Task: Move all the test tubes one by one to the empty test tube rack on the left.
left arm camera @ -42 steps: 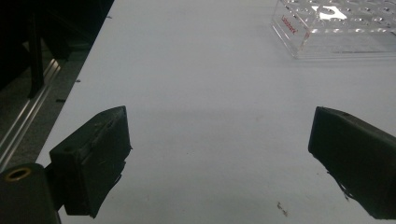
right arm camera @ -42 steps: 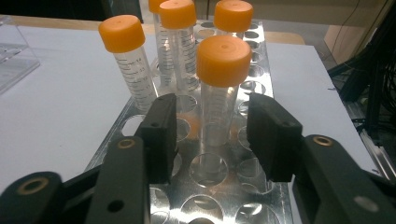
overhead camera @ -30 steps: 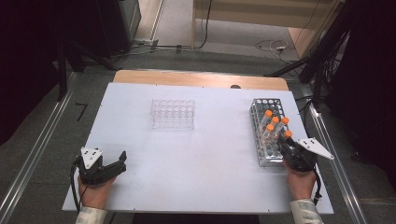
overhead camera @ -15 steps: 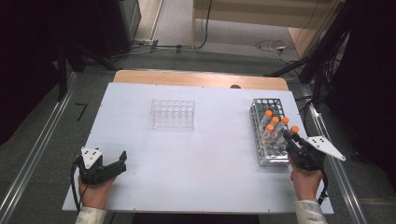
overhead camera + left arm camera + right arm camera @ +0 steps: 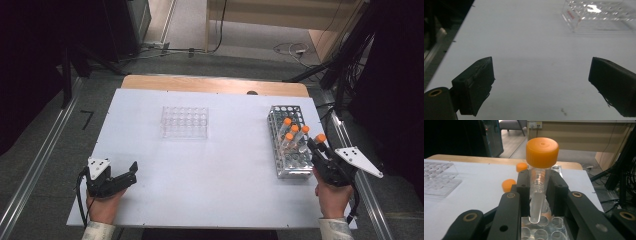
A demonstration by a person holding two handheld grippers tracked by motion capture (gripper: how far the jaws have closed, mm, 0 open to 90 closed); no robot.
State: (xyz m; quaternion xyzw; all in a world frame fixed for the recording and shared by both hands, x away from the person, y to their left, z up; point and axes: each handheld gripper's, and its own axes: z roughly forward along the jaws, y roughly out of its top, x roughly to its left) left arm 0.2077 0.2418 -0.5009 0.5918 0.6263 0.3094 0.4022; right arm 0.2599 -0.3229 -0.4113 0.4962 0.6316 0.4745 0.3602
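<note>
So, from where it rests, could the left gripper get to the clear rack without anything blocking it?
Probably yes. The left gripper sits open at the near edge, and bare white table lies between it and the clear rack. The tubes and the right gripper are far off to the side.

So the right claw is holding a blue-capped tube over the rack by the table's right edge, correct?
Not quite: the cap is orange, not blue. The right gripper view shows the right claw shut on the orange-capped tube, its tip just above the rack by the table's right edge.
</note>
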